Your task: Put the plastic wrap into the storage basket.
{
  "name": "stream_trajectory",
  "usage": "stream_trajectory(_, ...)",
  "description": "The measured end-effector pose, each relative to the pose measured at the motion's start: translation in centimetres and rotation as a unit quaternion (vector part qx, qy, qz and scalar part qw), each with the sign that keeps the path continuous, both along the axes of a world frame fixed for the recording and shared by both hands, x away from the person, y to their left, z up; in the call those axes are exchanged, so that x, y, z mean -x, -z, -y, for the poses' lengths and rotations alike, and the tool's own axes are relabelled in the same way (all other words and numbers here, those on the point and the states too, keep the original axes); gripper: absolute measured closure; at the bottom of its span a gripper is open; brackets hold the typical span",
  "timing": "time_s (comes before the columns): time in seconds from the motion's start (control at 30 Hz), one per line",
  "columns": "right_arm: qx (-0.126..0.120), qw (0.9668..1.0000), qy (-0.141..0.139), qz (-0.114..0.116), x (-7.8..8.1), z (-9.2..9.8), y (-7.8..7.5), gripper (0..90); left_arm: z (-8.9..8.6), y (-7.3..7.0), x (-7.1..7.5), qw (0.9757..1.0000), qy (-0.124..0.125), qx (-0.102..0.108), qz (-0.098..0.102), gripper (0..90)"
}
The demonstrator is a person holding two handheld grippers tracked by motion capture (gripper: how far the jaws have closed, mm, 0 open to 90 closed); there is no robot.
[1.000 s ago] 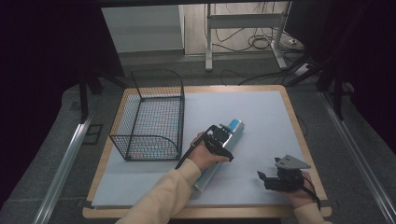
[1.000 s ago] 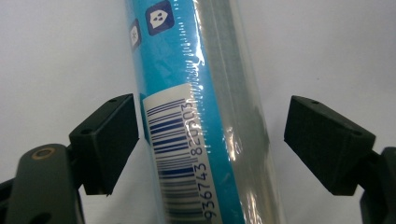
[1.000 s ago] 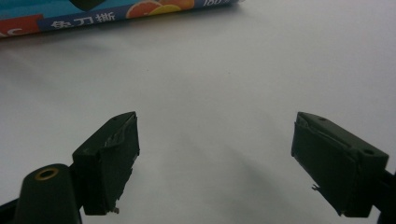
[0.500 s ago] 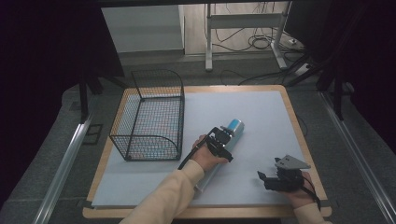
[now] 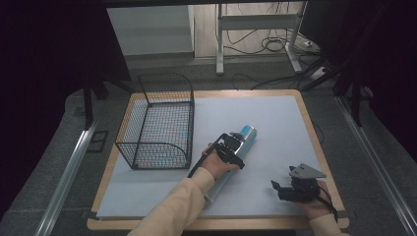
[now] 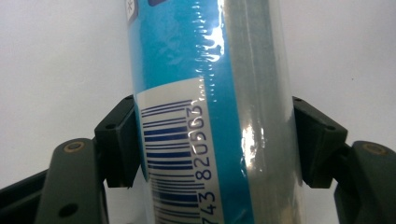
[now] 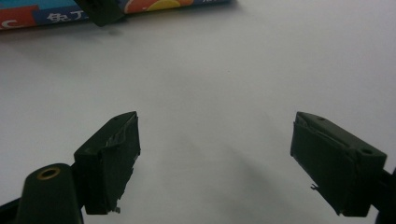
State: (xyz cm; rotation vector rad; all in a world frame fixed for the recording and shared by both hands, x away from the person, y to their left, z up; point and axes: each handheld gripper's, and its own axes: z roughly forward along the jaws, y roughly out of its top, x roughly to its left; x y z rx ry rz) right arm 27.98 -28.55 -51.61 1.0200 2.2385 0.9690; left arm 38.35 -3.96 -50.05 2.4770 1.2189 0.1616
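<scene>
A long blue tube wrapped in clear film lies slantwise on the pale mat, right of the basket. My left gripper sits over the tube's middle. In the left gripper view both black jaws press against the sides of the tube, near its barcode. My right gripper rests low near the table's front right, open, with bare mat between its fingertips. The tube's printed end lies at the top left of the right gripper view.
A black wire basket stands on the left half of the mat, with nothing visible in it. The wooden table edge frames the mat. Desk legs and cables lie on the floor beyond the far edge.
The left hand has shifted only slightly over the tube. The tube and the right gripper stay where they were.
</scene>
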Motion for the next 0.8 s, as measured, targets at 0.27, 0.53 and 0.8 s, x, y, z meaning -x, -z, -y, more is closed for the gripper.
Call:
stream_trajectory(0.27,0.002,1.0000,0.005,0.006,0.0,0.1,-0.1,15.9,-0.2,-0.1,-0.1,0.9999,-0.008,0.008,-0.010,30.3)
stream_trajectory(0.53,0.004,0.9999,0.007,0.009,0.0,0.1,-0.1,16.1,-0.4,-0.6,-0.3,0.9994,0.009,0.020,-0.025,31.0)
stream_trajectory(0.8,0.005,0.9999,0.007,0.009,0.1,0.1,-0.1,16.1,-0.9,-2.0,0.0,0.9987,0.024,0.036,-0.028,31.3)
